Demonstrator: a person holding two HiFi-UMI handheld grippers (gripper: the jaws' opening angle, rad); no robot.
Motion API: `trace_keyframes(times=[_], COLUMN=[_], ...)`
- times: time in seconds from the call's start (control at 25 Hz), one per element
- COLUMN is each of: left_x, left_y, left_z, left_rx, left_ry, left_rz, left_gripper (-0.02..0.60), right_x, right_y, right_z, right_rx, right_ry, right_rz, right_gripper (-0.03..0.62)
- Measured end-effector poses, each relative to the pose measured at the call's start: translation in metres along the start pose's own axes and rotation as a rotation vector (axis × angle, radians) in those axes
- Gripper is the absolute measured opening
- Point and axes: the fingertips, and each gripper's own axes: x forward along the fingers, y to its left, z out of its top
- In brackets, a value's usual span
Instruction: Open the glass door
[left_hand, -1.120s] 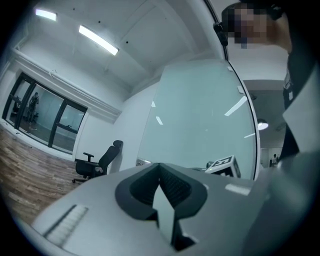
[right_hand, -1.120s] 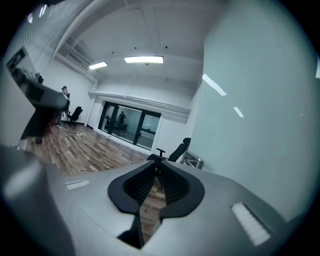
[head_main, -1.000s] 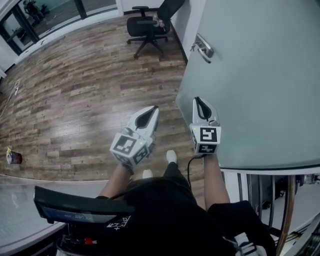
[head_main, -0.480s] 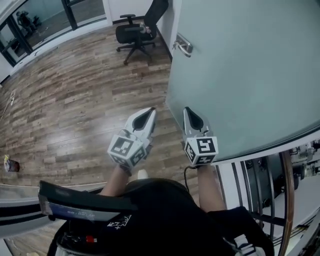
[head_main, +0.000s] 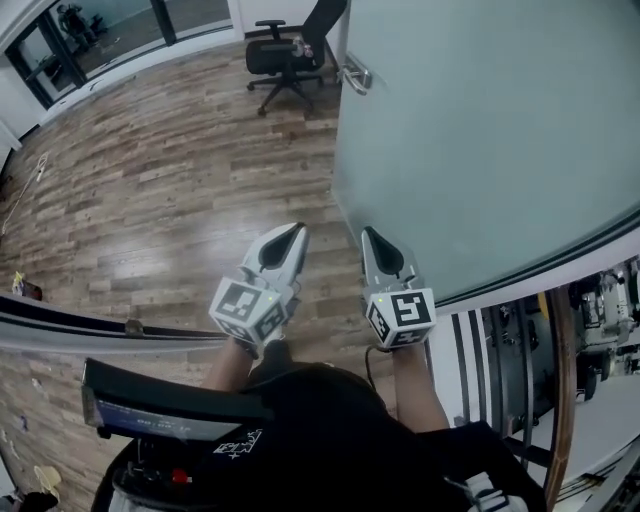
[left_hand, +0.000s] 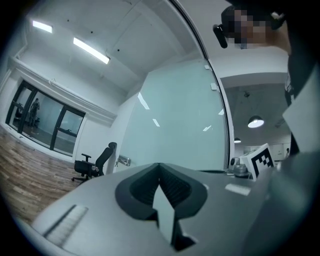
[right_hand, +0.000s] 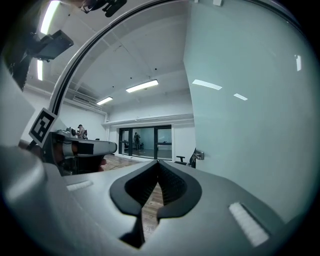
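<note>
Left tool (head_main: 296, 230) and right tool (head_main: 366, 232) are pictured closed and empty above the wood floor (head_main: 170, 190). The frosted glass door (head_main: 480, 140) is seen just beside the right tool, its handle (head_main: 354, 76) well ahead near an office chair (head_main: 290, 50).

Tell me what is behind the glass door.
The glass door is frosted; whatever is behind it is hidden. Past its handle edge only an office chair shows.

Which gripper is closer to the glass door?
The right gripper, beside the frosted glass door; the left gripper hangs over the wood floor.
</note>
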Motion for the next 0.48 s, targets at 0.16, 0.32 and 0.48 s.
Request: trace_keyframes(times=[0.16, 0.32, 0.48], left_x=[-0.022, -0.044, -0.054], left_y=[-0.014, -0.023, -0.028], left_z=[-0.018, -0.020, -0.005], left_rx=[-0.001, 0.010, 0.040], left_ry=[0.013, 0.025, -0.001], left_rz=[0.047, 0.095, 0.100], left_gripper=[0.000, 0.000, 0.000], right_x=[-0.025, -0.045, -0.050], right_y=[-0.005, 0.003, 0.011], right_z=[-0.023, -0.031, -0.013], right_rx=[0.030, 0.065, 0.053], right_ry=[0.038, 0.046, 0.001], right_rz=[0.012, 0.039, 0.047], right_gripper=[0.003, 0.003, 0.002])
